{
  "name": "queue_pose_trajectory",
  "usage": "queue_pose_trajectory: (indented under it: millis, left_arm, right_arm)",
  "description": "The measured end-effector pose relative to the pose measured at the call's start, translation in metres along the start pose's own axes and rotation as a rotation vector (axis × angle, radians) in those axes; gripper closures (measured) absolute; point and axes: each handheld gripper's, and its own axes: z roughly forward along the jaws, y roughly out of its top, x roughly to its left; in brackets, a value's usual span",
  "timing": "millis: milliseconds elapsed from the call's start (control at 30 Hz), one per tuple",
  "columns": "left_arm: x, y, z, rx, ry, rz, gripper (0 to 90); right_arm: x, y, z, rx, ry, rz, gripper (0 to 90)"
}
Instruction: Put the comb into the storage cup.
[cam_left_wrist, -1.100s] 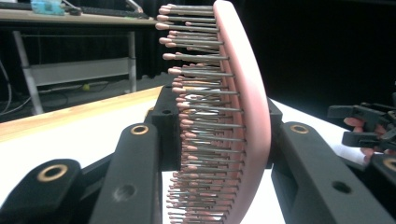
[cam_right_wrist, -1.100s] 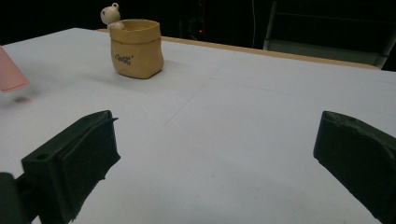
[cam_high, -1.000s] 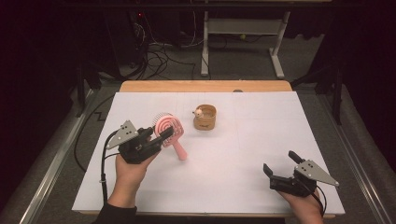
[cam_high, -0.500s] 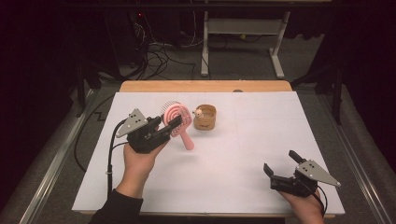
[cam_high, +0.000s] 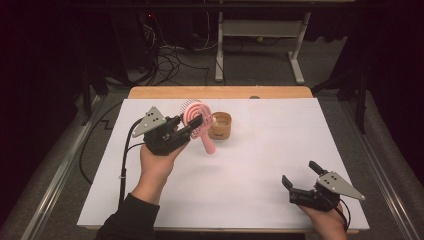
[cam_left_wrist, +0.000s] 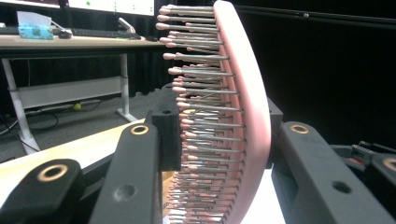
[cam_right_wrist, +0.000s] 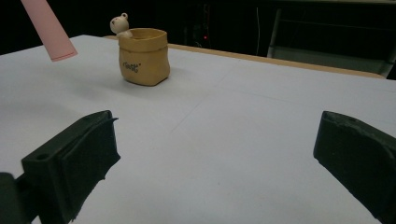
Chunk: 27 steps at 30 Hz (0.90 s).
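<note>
My left gripper (cam_high: 195, 123) is shut on the head of a pink hairbrush (cam_high: 199, 120) and holds it in the air above the white table, handle hanging down toward me. In the left gripper view the brush (cam_left_wrist: 243, 121) stands on edge between the jaws, bristles to the left. Just right of the brush stands a small tan sack-shaped pot (cam_high: 220, 125) with a tiny bear figure at its rim (cam_right_wrist: 122, 24). At the near right of the table, my right gripper (cam_high: 301, 176) rests open, nothing between its jaws (cam_right_wrist: 215, 154). The brush handle's tip (cam_right_wrist: 49, 32) hangs at the upper left there.
A white sheet covers the table (cam_high: 280, 145), with a bare wooden strip (cam_high: 220, 92) along the far edge. Beyond it stand a white desk frame (cam_high: 260, 45) and cables on the dark floor (cam_high: 170, 65). A cable trails from the left gripper off the left side.
My left hand has lifted the pink hairbrush and carried it up and to the right, closer to the tan pot. The right gripper has stayed where it was.
</note>
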Motion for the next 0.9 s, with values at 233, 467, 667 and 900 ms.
queue_pose_trajectory:
  millis: [233, 467, 667, 900]
  left_arm:
    - [0.001, 0.008, 0.01, -0.009, 0.006, 0.002, 63.1]
    - [0.002, 0.016, 0.021, -0.024, 0.009, 0.002, 63.2]
    - [0.003, 0.025, 0.033, -0.035, 0.007, -0.009, 63.2]
    - [0.005, 0.034, 0.047, -0.03, 0.013, -0.009, 63.2]
  right_arm:
    - [0.0, 0.0, 0.0, -0.002, 0.002, 0.002, 0.1]
    - [-0.001, 0.0, -0.001, -0.006, -0.002, 0.008, 0.0]
    - [-0.002, 0.0, -0.001, -0.008, -0.004, 0.018, 0.0]
    - [-0.002, 0.0, -0.001, -0.013, -0.001, 0.027, 0.1]
